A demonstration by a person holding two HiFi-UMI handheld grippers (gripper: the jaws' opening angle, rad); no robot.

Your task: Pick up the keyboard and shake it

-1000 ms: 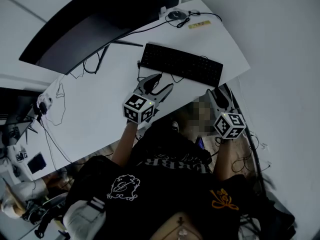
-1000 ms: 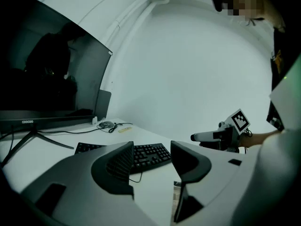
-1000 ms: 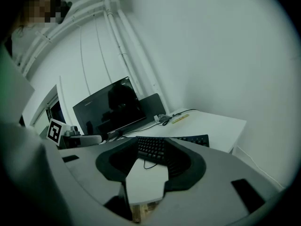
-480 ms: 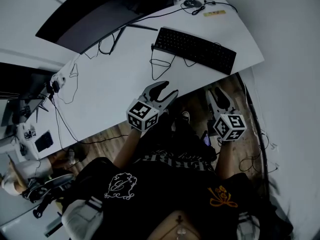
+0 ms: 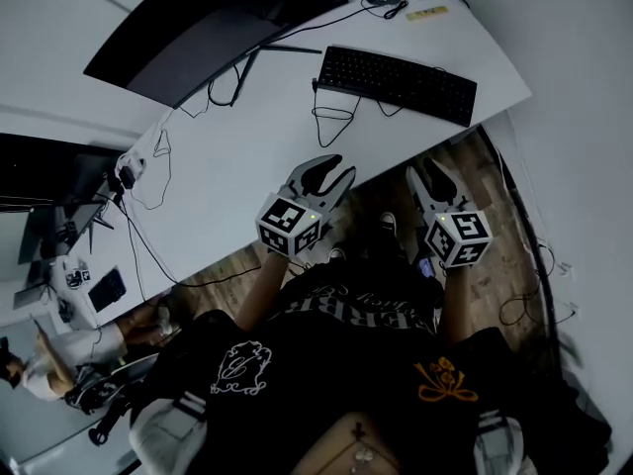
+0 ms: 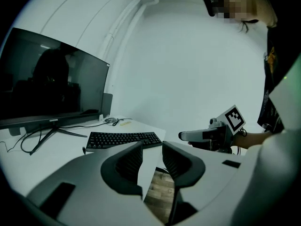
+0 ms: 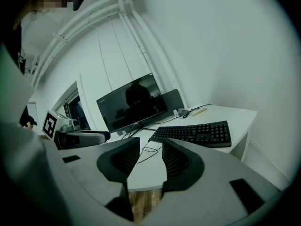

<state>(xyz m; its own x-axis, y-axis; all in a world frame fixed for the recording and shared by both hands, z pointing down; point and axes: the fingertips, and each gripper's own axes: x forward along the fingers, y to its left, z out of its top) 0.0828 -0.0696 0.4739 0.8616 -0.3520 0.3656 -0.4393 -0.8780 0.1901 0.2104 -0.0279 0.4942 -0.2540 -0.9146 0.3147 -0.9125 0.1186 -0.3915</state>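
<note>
Black keyboard (image 5: 399, 84) lies flat at the far end of the white surface (image 5: 247, 156), well apart from both grippers.
The left gripper (image 5: 333, 169) and right gripper (image 5: 427, 171) hover empty, fingers (image 6: 128, 163) narrowly apart and just closing further. The keyboard looks stiff, light and long, so a grip on each short end seems best; the looped cable (image 5: 334, 125) at its end may tug.
</note>
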